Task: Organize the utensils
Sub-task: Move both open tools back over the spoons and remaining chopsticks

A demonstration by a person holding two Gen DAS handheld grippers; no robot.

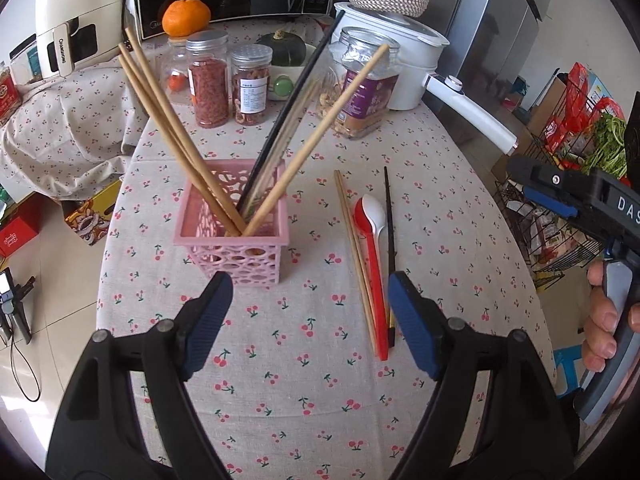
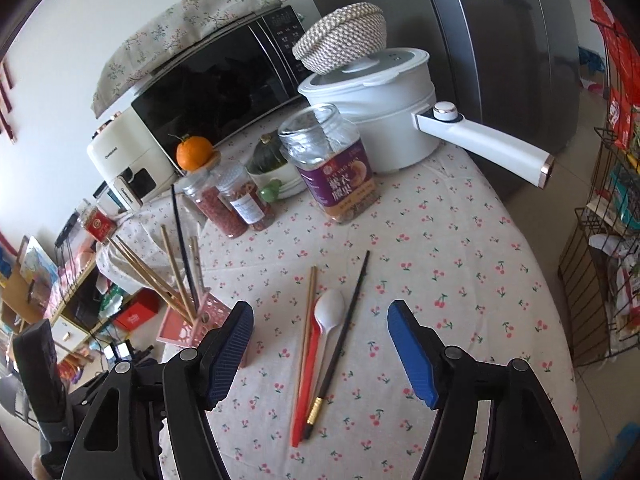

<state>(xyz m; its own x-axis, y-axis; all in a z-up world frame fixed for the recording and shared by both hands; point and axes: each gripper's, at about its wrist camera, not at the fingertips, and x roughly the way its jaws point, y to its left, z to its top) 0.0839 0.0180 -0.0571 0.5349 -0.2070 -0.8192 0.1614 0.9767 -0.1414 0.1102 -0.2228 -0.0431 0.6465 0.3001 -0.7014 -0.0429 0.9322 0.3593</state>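
Left gripper (image 1: 310, 324): blue pads spread wide with nothing between them, over bare cherry-print tablecloth (image 1: 304, 400).
Right gripper (image 2: 320, 354): jaws parted and empty, above the loose utensils.
Loose utensils: lie side by side on the cloth, long axes running roughly away from the cameras, to the right of the basket in the left wrist view.
Wooden chopsticks (image 2: 307, 320): leftmost of the row, tips pointing toward the jars.
Red spoon (image 2: 306, 380): bowl at the far end, handle near.
White spoon (image 2: 328, 316): nested on the red one, bowl far.
Black chopstick (image 2: 344, 332): rightmost, gold band at the near end, tip slanting away to the right.
Pink basket (image 1: 234, 226): upright near the table's left edge, holding several wooden chopsticks and one black chopstick that lean outward, ends up.
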